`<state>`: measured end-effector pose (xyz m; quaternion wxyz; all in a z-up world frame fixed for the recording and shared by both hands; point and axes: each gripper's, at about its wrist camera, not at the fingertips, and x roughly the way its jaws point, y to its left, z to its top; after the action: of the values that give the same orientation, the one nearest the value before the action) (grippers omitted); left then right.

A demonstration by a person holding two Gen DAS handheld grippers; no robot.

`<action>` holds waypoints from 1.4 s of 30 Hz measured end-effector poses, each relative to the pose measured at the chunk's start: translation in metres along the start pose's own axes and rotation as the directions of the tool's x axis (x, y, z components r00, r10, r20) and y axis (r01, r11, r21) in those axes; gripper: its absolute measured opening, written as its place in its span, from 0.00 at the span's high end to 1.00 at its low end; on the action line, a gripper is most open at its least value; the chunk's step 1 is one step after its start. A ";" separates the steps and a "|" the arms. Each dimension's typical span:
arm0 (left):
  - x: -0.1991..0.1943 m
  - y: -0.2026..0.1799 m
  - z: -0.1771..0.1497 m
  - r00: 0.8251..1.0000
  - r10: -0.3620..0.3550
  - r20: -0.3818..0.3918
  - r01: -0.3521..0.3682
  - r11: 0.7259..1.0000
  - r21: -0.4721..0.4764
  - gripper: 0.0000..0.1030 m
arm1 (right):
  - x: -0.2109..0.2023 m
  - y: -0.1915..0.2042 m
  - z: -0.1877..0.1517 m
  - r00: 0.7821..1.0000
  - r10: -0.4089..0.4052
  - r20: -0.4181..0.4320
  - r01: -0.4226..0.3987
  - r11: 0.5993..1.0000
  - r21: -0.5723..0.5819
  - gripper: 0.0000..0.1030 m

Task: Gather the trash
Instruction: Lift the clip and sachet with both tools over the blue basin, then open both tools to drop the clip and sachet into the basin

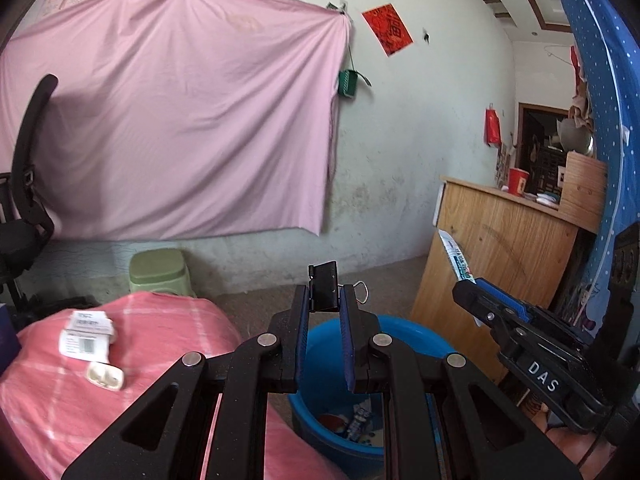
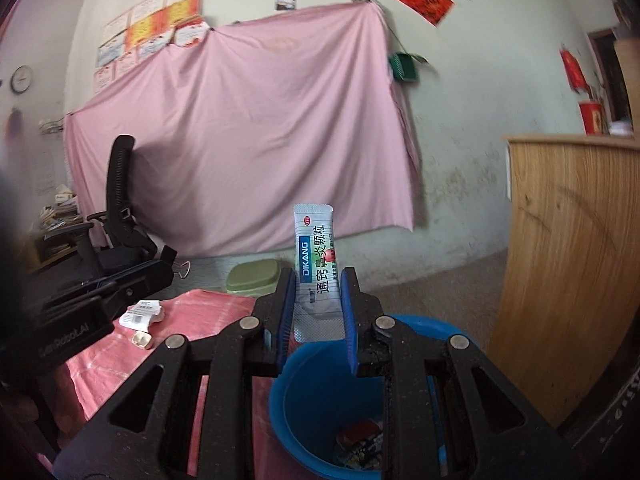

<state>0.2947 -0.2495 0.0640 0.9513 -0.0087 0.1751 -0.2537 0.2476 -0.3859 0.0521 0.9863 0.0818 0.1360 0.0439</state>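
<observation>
The left hand-held gripper (image 1: pixel 325 300) is nearly closed, its blue pads clamped on a black binder clip (image 1: pixel 323 286) that stands up between the fingertips, wire handle sticking out to the right. The right hand-held gripper (image 2: pixel 319 292) is closed on a sachet (image 2: pixel 316 256), pinching its lower half by the two long edges; the printed upper half rises upright above the fingertips. In the left wrist view the right gripper comes in from the right edge, the sachet pointing up and left toward the cabinet.

Both grippers hang over a blue bucket (image 1: pixel 420 332) on the floor. Its rim shows just below and beyond the fingertips in both views, and some wrappers lie at its bottom. The clip and the sachet are above the bucket's mouth, not inside it.

To the left, touching or just beside the bucket, is the tabletop (image 1: pixel 160 340) under a pink checked cloth; its right edge curves down next to the bucket wall. On it, well left of the grippers, lie a folded paper leaflet (image 1: pixel 86 336) and, nearer, a small cream case (image 1: pixel 105 376).

To the right a wooden cabinet (image 2: pixel 568 248) stands near the bucket, with a strip of bare floor between. Beyond the bucket the floor runs open to the far wall, where a pink sheet (image 1: pixel 172 120) hangs; a green stool (image 1: pixel 158 270) sits at the tabletop's far edge and an office chair (image 2: pixel 120 216) at far left.
</observation>
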 end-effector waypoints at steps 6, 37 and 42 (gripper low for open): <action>0.029 -0.016 -0.012 0.996 -0.034 -0.077 0.034 0.999 0.003 0.88 | 0.011 -0.022 -0.006 0.996 -0.033 -0.088 0.039 0.997 0.065 0.58; 0.088 0.008 -0.034 0.939 -0.071 -0.336 0.031 0.992 -0.124 0.75 | 0.050 -0.048 -0.029 0.956 -0.081 -0.283 0.111 0.990 0.091 0.55; 0.071 0.021 -0.028 0.954 -0.030 -0.299 -0.002 0.994 -0.105 0.74 | 0.049 -0.037 -0.024 0.963 -0.067 -0.262 0.090 0.993 0.077 0.49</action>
<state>0.3524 -0.2637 0.0125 0.9100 -0.0210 0.3307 -0.2491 0.2905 -0.4135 0.0102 0.9566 0.1134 0.2684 0.0091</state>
